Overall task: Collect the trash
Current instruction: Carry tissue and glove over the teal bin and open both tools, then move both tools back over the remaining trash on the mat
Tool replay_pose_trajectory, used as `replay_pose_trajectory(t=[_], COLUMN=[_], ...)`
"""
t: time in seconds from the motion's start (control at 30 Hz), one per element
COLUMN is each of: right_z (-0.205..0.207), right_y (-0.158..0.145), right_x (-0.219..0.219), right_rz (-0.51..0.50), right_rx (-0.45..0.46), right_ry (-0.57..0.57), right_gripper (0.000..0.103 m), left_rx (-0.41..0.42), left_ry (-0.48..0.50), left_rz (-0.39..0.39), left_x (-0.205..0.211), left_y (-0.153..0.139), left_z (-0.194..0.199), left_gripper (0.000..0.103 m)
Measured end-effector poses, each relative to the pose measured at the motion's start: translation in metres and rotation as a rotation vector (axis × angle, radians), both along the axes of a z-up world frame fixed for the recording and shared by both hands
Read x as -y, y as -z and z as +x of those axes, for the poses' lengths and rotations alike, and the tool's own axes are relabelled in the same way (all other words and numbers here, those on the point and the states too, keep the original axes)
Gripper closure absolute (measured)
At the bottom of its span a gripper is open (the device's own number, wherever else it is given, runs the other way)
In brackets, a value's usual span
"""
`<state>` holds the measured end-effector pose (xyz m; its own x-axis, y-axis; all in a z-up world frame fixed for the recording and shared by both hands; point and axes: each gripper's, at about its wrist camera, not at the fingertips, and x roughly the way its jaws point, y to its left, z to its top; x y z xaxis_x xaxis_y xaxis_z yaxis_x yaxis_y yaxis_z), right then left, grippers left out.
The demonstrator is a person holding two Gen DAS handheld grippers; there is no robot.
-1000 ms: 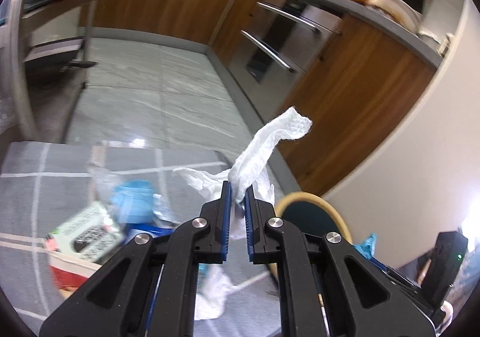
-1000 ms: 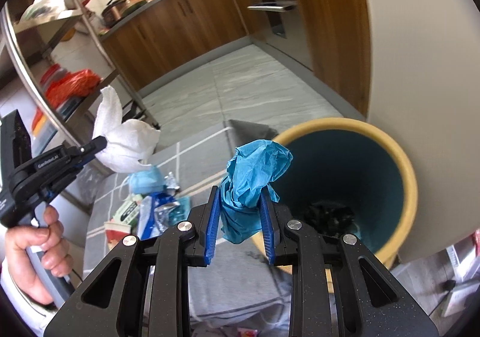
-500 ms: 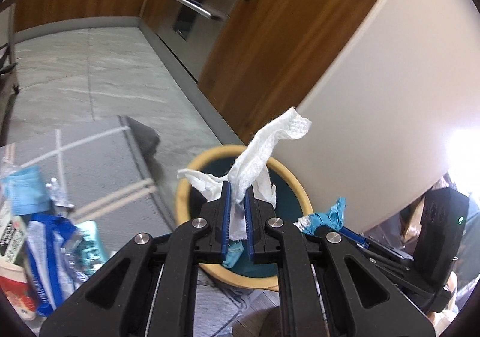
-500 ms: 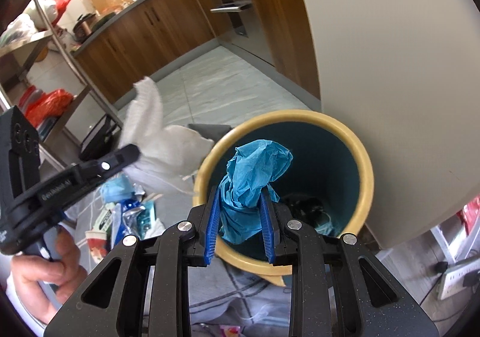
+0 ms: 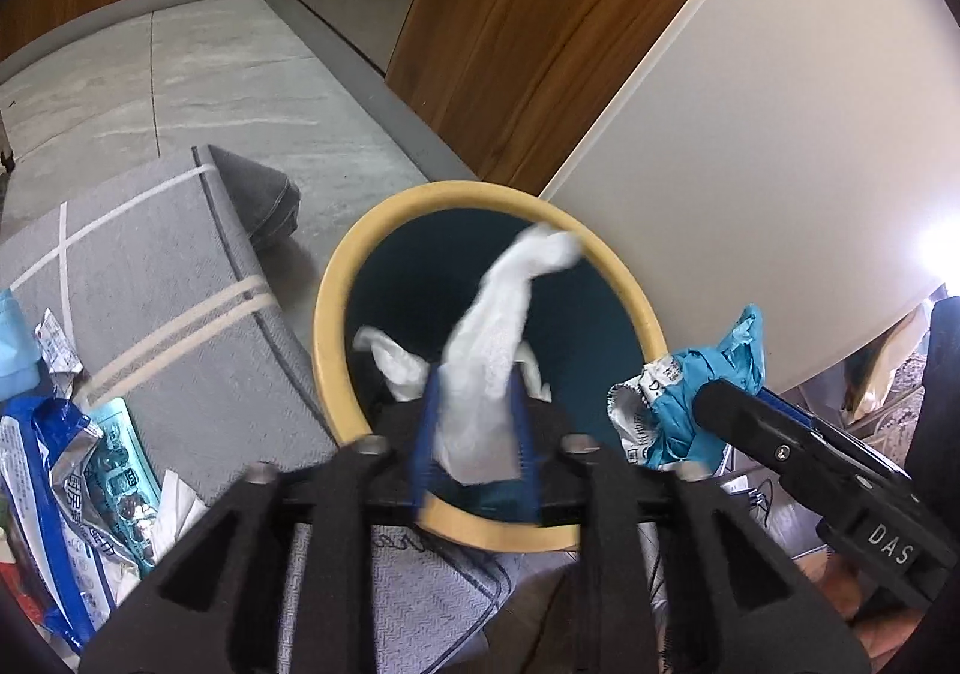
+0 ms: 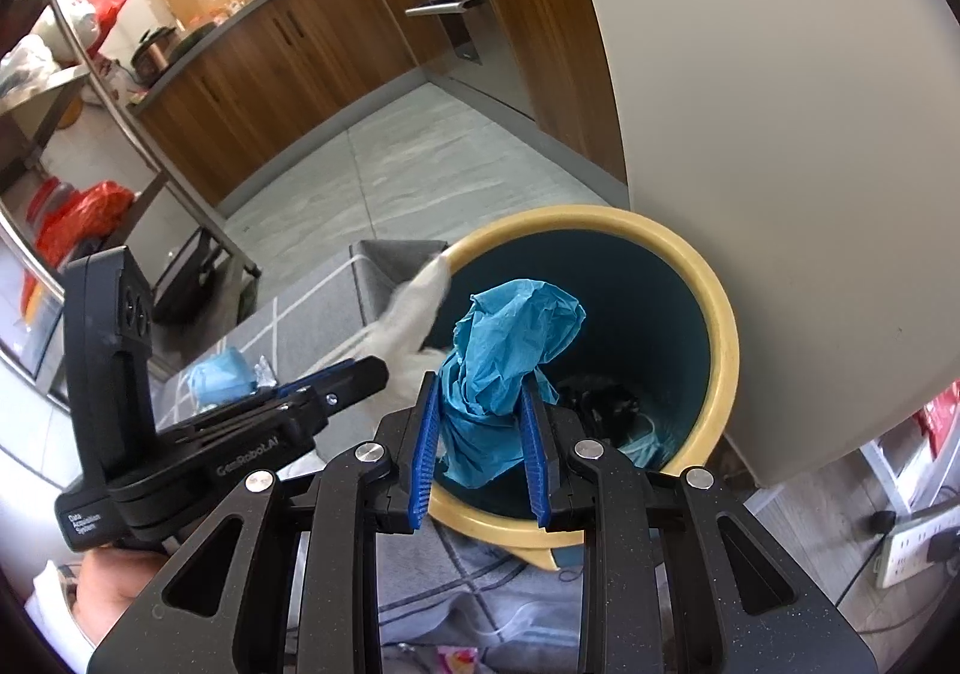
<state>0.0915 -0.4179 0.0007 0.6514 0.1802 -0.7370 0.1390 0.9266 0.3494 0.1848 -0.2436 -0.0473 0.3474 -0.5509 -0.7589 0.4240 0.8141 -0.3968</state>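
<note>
My left tongs [image 5: 474, 434] have just been opening over the bin [image 5: 336, 314], so the white tissue [image 5: 486, 350] sits loose between them, ready to fall in. My right tongs [image 6: 480, 446] pinch the blue wrapper [image 6: 504, 356] above the bin.

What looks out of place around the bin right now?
The rug's corner is folded over beside the bin. Snack wrappers lie loose on the rug. The left gripper has just been opening, the white tissue between its pads, over the bin.
</note>
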Motion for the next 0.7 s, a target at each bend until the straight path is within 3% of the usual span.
replay_pose_trajectory(t=[0.07,0.27,0.5,0.7], right_z=[0.001,0.005,0.017,0.022], right_y=[0.001,0.009,0.020,0.023], right_x=[0.000,-0.003,-0.013,-0.021], right_rz=[-0.001,-0.014,-0.055,-0.102], right_rx=[-0.004,-0.034,-0.081,-0.105], right_ry=[0.001,-0.009,-0.028,-0.044], right_gripper=[0.076,0.076,0.074,0.060], left_rx=[0.002,0.036,0.057,0.072], left_ry=[-0.010,-0.024,-0.095,-0.132], left_rz=[-0.007,0.005,0.008,0.004], left_x=[-0.002,-0.010,-0.035,-0.050], left_y=[0.000,-0.011,-0.023,-0.030], left_z=[-0.002,-0.004,0.000,0.001], left_gripper=[0.052,0.037,0.033,0.032])
